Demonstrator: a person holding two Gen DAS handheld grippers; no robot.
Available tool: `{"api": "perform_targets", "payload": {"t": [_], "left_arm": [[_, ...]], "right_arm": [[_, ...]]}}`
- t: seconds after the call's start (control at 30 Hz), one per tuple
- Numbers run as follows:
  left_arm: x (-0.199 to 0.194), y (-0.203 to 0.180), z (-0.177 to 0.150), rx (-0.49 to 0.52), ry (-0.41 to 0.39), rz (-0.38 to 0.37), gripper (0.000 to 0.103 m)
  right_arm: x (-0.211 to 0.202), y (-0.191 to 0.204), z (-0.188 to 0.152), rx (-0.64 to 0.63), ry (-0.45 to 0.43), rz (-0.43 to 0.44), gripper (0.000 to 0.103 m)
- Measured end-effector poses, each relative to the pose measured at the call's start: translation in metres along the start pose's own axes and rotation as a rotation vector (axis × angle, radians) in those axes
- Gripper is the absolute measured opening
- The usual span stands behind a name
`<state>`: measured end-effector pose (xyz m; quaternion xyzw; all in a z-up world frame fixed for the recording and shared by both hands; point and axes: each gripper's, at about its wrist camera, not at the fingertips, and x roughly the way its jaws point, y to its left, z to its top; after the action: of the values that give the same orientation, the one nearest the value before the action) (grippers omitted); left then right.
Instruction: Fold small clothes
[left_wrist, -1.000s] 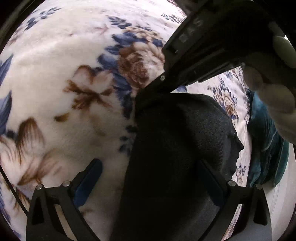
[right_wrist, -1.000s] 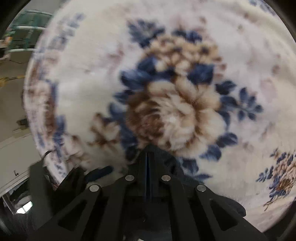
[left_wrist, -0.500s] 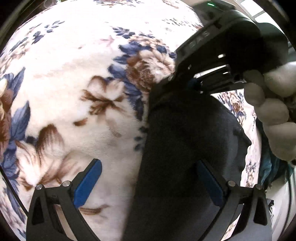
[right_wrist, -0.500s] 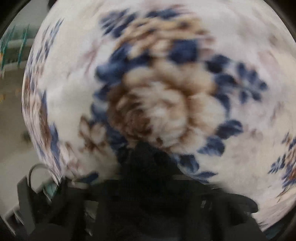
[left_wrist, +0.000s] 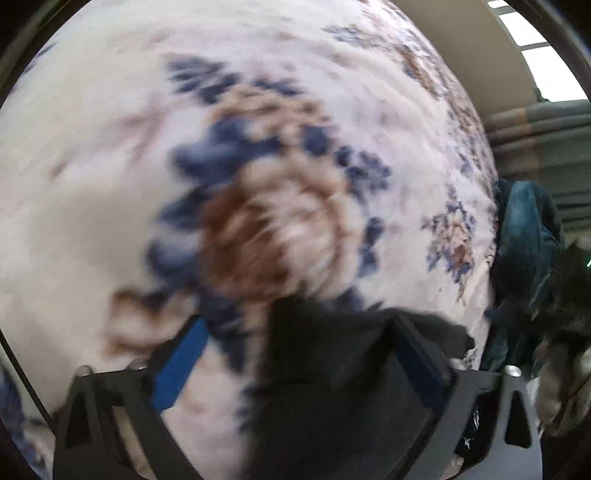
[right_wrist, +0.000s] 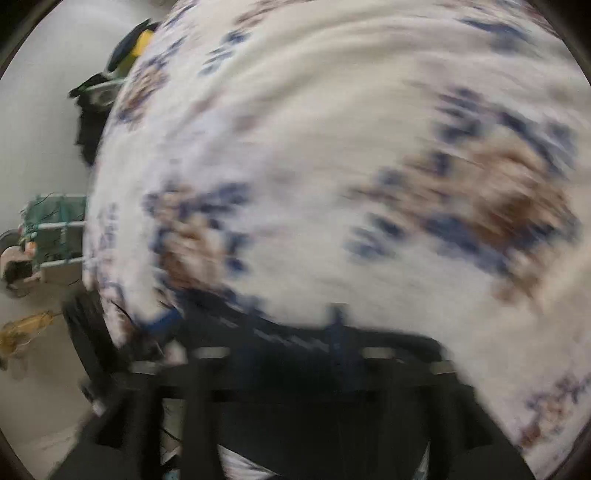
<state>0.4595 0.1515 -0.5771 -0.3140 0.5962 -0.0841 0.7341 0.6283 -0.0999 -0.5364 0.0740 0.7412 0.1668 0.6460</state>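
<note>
A black garment (left_wrist: 332, 387) lies on the floral fleece blanket (left_wrist: 110, 184), its end reaching up between my left gripper's (left_wrist: 299, 354) fingers. Those jaws are closing, but blanket still shows between the blue left pad (left_wrist: 181, 362) and the cloth, so nothing is gripped. In the left wrist view my right gripper (left_wrist: 569, 295) is a dark blur at the far right edge, in a pale-gloved hand (left_wrist: 561, 387). The right wrist view is smeared by motion. There my right gripper (right_wrist: 266, 332) has its fingers apart, opening, over the blanket (right_wrist: 314, 166), with no cloth that I can make out between them.
A teal cloth (left_wrist: 524, 251) hangs at the blanket's right edge, with striped fabric (left_wrist: 535, 140) behind it. In the right wrist view pale floor (right_wrist: 40, 147) lies left of the bed, with a green rack (right_wrist: 55, 229) and dark clothes (right_wrist: 92, 122).
My right gripper has opened, let go of the black garment's far end and swung away to the right. My left gripper has slid along the garment and its jaws have narrowed.
</note>
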Motion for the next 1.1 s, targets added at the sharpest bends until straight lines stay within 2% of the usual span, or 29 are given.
{"api": "perform_targets", "payload": {"t": [0.03, 0.07, 0.13, 0.2, 0.3, 0.33, 0.37, 0.4, 0.43, 0.5, 0.57, 0.67, 0.77, 0.8, 0.83, 0.87, 0.9, 0.93, 1.0, 1.07, 1.1], "left_arm": [[0.001, -0.005, 0.003, 0.013, 0.005, -0.018, 0.055], [0.003, -0.007, 0.004, 0.017, 0.019, -0.034, 0.041], [0.002, -0.005, 0.008, 0.002, 0.033, -0.023, 0.042], [-0.001, 0.001, 0.007, -0.057, 0.036, -0.057, 0.045], [-0.012, 0.016, 0.01, -0.155, 0.024, -0.089, 0.048], [-0.02, 0.018, 0.01, -0.161, -0.001, -0.076, 0.056], [-0.028, 0.02, 0.011, -0.155, -0.023, -0.068, 0.062], [-0.036, 0.021, 0.011, -0.143, -0.044, -0.055, 0.064], [-0.043, 0.021, 0.011, -0.136, -0.058, -0.041, 0.069], [-0.049, 0.019, 0.012, -0.128, -0.067, -0.042, 0.071], [-0.044, 0.016, 0.012, -0.115, -0.045, -0.038, 0.071], [-0.024, 0.01, 0.012, -0.08, 0.028, 0.003, 0.071], [-0.001, 0.004, 0.007, -0.055, 0.126, 0.021, 0.069], [0.001, 0.001, 0.006, -0.044, 0.122, 0.015, 0.069], [0.002, -0.004, 0.005, -0.032, 0.1, -0.007, 0.059], [0.003, -0.008, 0.006, -0.023, 0.079, -0.043, 0.02], [0.005, -0.011, 0.008, -0.015, 0.068, -0.05, 0.015], [0.003, -0.01, 0.013, -0.016, 0.037, -0.042, 0.013], [-0.004, -0.001, 0.025, -0.064, 0.016, -0.089, 0.012], [-0.016, 0.007, 0.033, -0.107, 0.0, -0.117, 0.018], [-0.022, 0.011, 0.035, -0.128, -0.002, -0.126, 0.026]], "right_arm": [[-0.004, -0.019, -0.002, 0.028, -0.003, -0.002, 0.076], [-0.005, -0.039, -0.009, 0.076, -0.003, 0.0, 0.076], [0.003, -0.081, -0.024, 0.196, 0.011, 0.031, 0.076], [0.016, -0.109, -0.03, 0.27, 0.019, 0.074, 0.076], [0.047, -0.119, -0.042, 0.294, 0.015, 0.152, 0.074], [0.05, -0.114, -0.045, 0.277, -0.002, 0.155, 0.07], [0.048, -0.108, -0.049, 0.25, -0.046, 0.116, 0.034], [0.042, -0.102, -0.053, 0.23, -0.089, 0.092, 0.013], [0.031, -0.1, -0.058, 0.238, -0.148, 0.079, 0.013], [0.011, -0.098, -0.065, 0.245, -0.241, 0.037, 0.012], [0.003, -0.104, -0.069, 0.272, -0.273, 0.009, 0.009], [0.009, -0.125, -0.069, 0.351, -0.256, 0.029, 0.009], [0.012, -0.122, -0.066, 0.318, -0.252, -0.002, 0.009], [0.013, -0.121, -0.066, 0.31, -0.248, -0.003, 0.009], [0.014, -0.12, -0.065, 0.306, -0.244, -0.004, 0.009], [0.013, -0.122, -0.065, 0.309, -0.244, -0.005, 0.009], [0.014, -0.122, -0.065, 0.319, -0.238, -0.004, 0.009], [0.014, -0.123, -0.065, 0.326, -0.237, -0.003, 0.009], [0.015, -0.125, -0.066, 0.337, -0.238, -0.001, 0.009], [0.015, -0.125, -0.066, 0.342, -0.23, 0.015, 0.009], [0.014, -0.126, -0.066, 0.34, -0.215, 0.038, 0.009]]}}
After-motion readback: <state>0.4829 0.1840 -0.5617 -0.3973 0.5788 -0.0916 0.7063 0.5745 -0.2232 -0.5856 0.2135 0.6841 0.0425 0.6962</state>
